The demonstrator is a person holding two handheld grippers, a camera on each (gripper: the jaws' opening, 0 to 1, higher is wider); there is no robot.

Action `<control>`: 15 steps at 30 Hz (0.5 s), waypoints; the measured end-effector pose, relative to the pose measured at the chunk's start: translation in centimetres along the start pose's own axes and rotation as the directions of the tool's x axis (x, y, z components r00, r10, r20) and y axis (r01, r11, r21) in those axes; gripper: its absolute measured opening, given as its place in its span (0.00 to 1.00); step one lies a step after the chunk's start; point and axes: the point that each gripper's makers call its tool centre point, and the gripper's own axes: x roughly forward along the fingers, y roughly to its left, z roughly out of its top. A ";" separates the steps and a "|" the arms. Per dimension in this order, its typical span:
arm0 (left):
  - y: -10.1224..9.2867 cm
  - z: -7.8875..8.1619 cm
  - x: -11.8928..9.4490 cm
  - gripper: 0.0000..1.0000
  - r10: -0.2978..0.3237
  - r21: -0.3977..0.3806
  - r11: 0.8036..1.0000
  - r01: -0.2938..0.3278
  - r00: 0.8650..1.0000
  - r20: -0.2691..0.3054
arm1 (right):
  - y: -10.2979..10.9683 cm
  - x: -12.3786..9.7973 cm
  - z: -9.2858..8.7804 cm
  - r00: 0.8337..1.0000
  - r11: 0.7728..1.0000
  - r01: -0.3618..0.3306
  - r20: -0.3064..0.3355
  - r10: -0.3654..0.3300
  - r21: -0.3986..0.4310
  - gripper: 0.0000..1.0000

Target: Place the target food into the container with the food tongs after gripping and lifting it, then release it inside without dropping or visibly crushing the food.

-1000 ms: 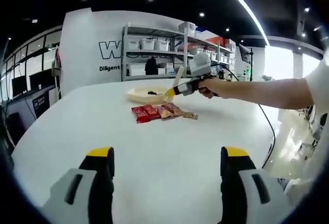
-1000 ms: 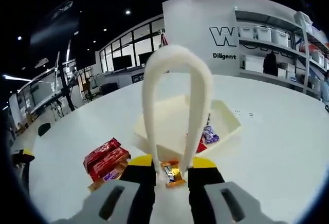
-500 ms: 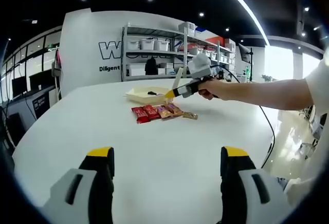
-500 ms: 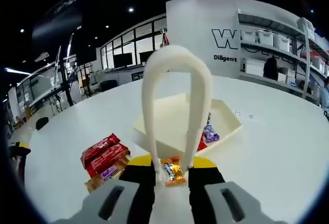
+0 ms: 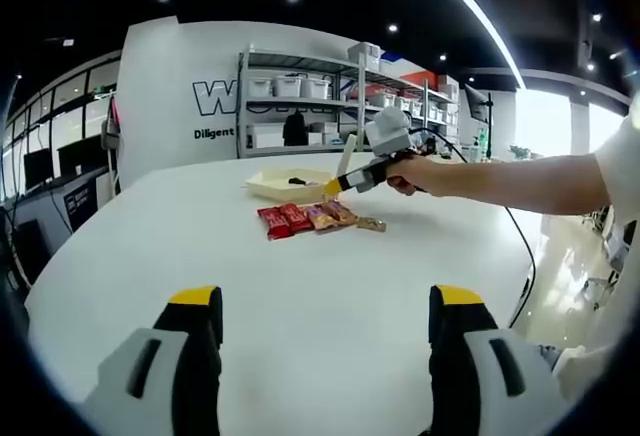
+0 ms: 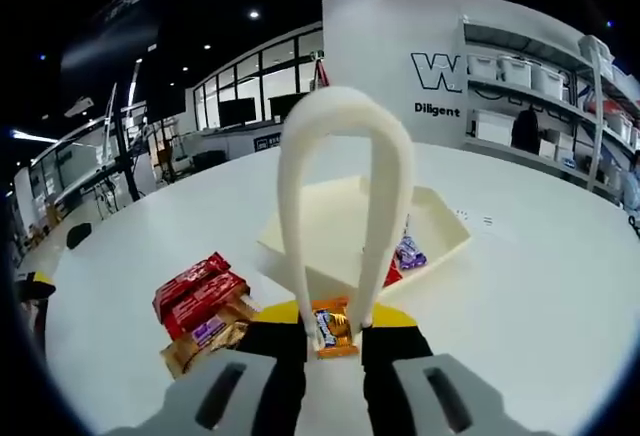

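In the right gripper view a small orange snack packet (image 6: 331,327) sits low in the centre of the frame, pinched between the two tips of the cream food tongs (image 6: 345,206), which rise as a tall arch up the middle of the picture. The right gripper (image 6: 331,331) has its yellow-tipped jaws pressed on the outside of the tong arms, so the tongs are squeezed almost closed on the packet. Just behind the arch, in the centre of the frame, is the cream container (image 6: 440,246), a shallow tray with angled corners; inside it, at its right part, lie a purple wrapper (image 6: 408,253) and something red. In the lower left of the frame a row of packets (image 6: 205,308) lies on the white table (image 6: 540,286), two red ones and brownish ones beside them. In the left gripper view the left gripper (image 5: 325,331) is at the bottom of the frame with its jaws wide apart and nothing between them. Across the table, in the centre of that frame, a hand (image 5: 405,172) holds the right gripper near the container (image 5: 280,186), with the row of packets (image 5: 315,218) just in front of it. Shelves (image 5: 340,106) with boxes stand behind.
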 end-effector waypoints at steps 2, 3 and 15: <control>-0.1 0.0 0.0 0.83 -0.002 -0.001 1.000 0.002 1.000 0.000 | -0.1 -0.1 0.0 1.000 1.000 0.001 -0.002 -0.001 0.009 0.13; -0.1 0.0 0.0 0.83 -0.001 0.000 1.000 0.001 1.000 0.000 | -0.1 -0.3 -0.1 1.000 1.000 0.000 -0.004 0.000 0.013 0.13; -0.8 0.4 0.0 0.83 -0.015 0.006 1.000 0.015 1.000 0.010 | -1.2 -2.7 -1.3 1.000 1.000 0.012 -0.022 -0.011 0.021 0.13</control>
